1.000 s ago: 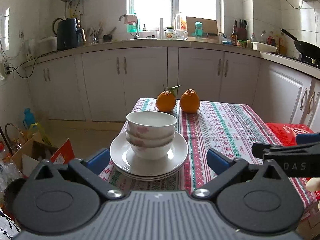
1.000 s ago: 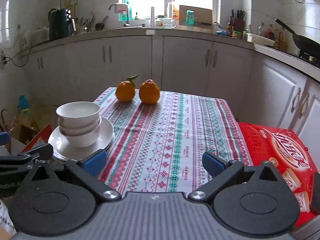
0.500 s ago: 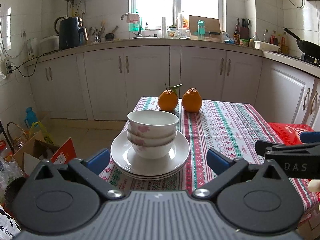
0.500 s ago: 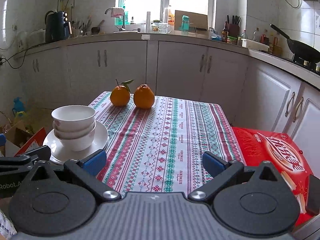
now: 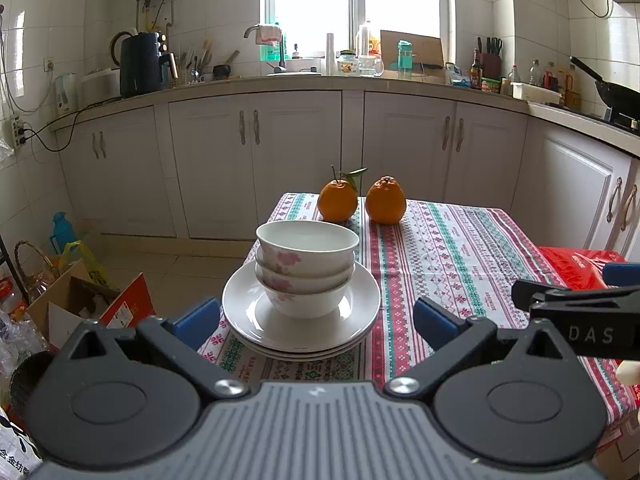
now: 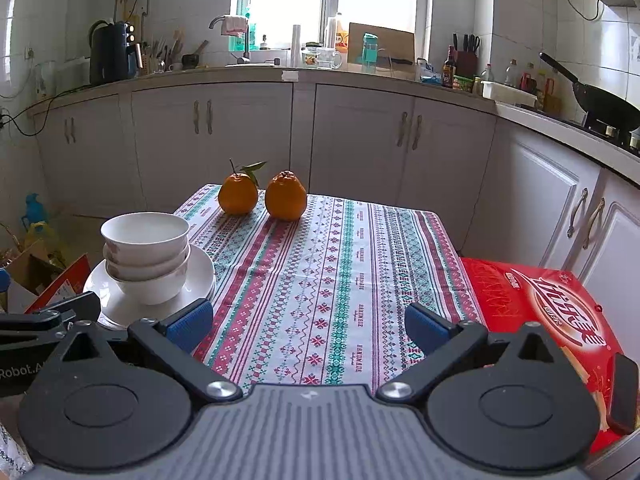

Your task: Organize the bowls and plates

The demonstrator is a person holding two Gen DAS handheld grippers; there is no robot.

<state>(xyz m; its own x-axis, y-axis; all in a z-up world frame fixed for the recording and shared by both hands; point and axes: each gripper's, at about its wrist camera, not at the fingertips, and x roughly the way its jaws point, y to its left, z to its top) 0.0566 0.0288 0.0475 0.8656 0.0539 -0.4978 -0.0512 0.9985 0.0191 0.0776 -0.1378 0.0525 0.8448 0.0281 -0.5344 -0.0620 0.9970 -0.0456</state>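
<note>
Bowls (image 5: 306, 256) — nested one inside another, white with pink flowers — sit on a stack of white plates (image 5: 300, 320) at the table's (image 5: 460, 248) near left corner, on the striped patterned cloth; two oranges (image 5: 362, 200) stand side by side at the far edge. The left gripper (image 5: 316, 318) hovers just short of the stack, its blue-padded fingers (image 5: 196, 318) spread wide and holding nothing; the right gripper (image 6: 306, 322) hangs over the near edge — fingers likewise apart, empty — with a red box (image 6: 552, 304) beyond the right edge.
</note>
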